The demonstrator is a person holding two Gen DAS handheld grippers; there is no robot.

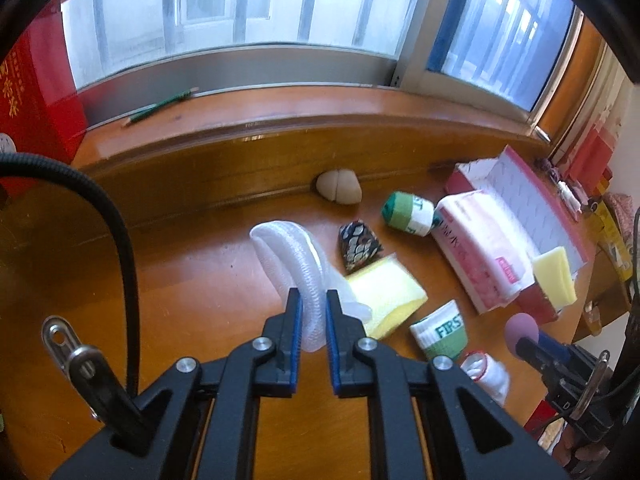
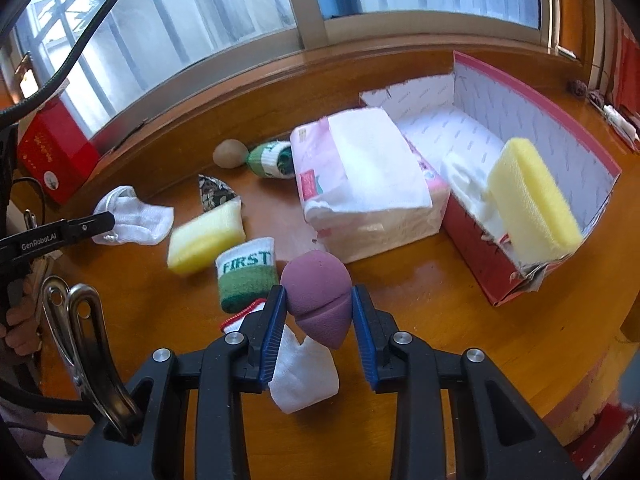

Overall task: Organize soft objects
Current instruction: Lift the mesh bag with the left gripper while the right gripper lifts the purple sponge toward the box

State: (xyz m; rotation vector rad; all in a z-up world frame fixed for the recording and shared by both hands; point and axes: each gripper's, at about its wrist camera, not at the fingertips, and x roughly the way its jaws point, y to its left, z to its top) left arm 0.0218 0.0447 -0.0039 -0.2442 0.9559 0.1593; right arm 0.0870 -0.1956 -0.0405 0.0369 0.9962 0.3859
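Note:
In the left wrist view my left gripper point(image 1: 313, 300) is shut on a white mesh sock point(image 1: 296, 256), lifted off the wooden table. My right gripper point(image 2: 319, 300) is shut on a mauve egg-shaped makeup sponge point(image 2: 316, 300), its pads pressing both sides. A red box point(image 2: 540, 120) with a white lining stands open at the right, with a yellow sponge point(image 2: 532, 200) leaning in its near end. On the table lie another yellow sponge point(image 2: 206, 236), a green-and-white "FIRST" wristband point(image 2: 246, 272) and a white sock with red trim point(image 2: 300, 372).
A pink tissue pack point(image 2: 364, 184) lies against the box's left side. A beige sponge point(image 2: 230, 153), a second green wristband point(image 2: 272, 158) and a patterned pouch point(image 2: 216, 192) sit near the window sill. A red carton point(image 2: 56, 152) stands at the far left.

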